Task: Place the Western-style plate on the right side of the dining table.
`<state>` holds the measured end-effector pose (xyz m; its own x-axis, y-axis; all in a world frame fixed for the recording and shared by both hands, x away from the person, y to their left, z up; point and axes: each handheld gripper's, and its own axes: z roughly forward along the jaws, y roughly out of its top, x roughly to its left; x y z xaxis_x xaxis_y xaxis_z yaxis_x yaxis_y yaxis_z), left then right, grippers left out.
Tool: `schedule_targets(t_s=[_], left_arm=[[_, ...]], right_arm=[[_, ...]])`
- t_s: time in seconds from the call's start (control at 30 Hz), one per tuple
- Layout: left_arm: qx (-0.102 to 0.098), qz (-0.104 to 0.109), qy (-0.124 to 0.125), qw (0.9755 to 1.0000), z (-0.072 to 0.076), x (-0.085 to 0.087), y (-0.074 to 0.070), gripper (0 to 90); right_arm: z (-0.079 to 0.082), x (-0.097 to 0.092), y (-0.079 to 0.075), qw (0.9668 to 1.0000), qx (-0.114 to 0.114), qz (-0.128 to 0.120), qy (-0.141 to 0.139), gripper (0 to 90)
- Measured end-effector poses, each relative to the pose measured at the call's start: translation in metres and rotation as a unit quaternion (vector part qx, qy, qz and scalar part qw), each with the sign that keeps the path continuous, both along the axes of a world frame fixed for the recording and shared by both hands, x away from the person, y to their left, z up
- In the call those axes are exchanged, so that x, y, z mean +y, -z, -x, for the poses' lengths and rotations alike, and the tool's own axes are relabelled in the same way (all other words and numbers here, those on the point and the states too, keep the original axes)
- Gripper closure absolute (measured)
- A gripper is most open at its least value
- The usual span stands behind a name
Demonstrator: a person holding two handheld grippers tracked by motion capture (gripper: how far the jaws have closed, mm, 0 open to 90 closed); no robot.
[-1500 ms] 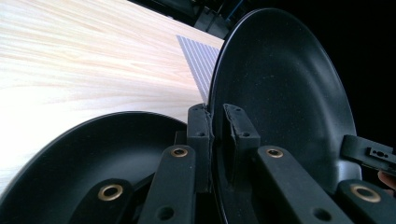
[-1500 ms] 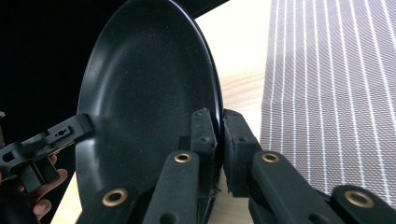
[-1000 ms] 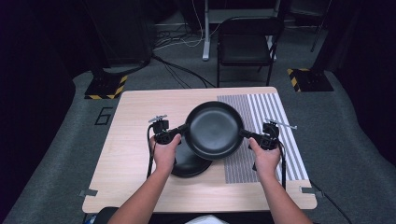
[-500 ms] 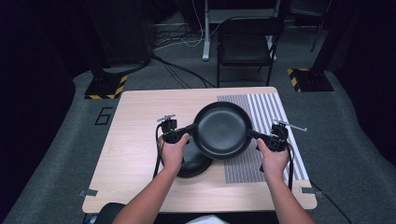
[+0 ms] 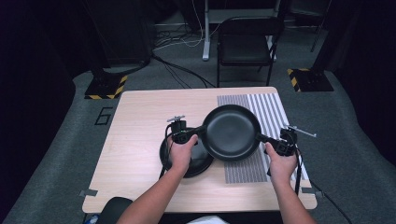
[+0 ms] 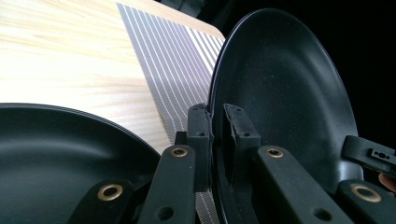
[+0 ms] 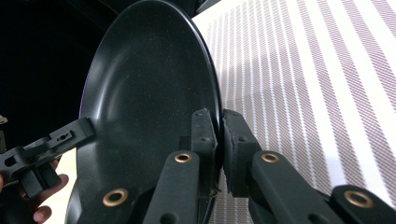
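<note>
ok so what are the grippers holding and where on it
Both hold one black plate by its rim: the left gripper is clamped on its left edge, the right gripper on the opposite edge, above a second black plate.

A single legible character: the numeral "6" (image 5: pixel 103 115), outlined in dark strokes on the grey floor covering (image 5: pixel 70 140), just beside the left edge of the wooden table (image 5: pixel 140 121), seen in the high view. Yellow-and-black hazard striping marks the two floor-stand bases, one (image 5: pixel 106 87) at far left and one (image 5: pixel 309 80) at far right; it bears no lettering. No brand, label or number can be read on either black plate, on the striped mat or on the grippers
</note>
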<state>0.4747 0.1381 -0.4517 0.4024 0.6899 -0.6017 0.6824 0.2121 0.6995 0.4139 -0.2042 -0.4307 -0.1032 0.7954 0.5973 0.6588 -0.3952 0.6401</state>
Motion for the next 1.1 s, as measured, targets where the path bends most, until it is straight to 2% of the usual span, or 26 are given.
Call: schedule_targets(t_s=[0.37,0.8,1.1], left_arm=[[0.005,0.004,0.027,0.9996,-0.005,-0.024,0.006,82.0],[0.006,0.004,0.050,0.9987,0.001,-0.045,0.006,81.9],[0.008,0.007,0.054,0.9985,-0.001,-0.052,0.006,82.0]], right_arm=[[0.012,-0.020,0.004,0.9997,0.004,-0.002,0.025,84.3],[0.035,-0.037,0.005,0.9987,-0.002,-0.003,0.051,84.6],[0.038,-0.044,0.005,0.9982,-0.001,-0.008,0.059,84.5]])
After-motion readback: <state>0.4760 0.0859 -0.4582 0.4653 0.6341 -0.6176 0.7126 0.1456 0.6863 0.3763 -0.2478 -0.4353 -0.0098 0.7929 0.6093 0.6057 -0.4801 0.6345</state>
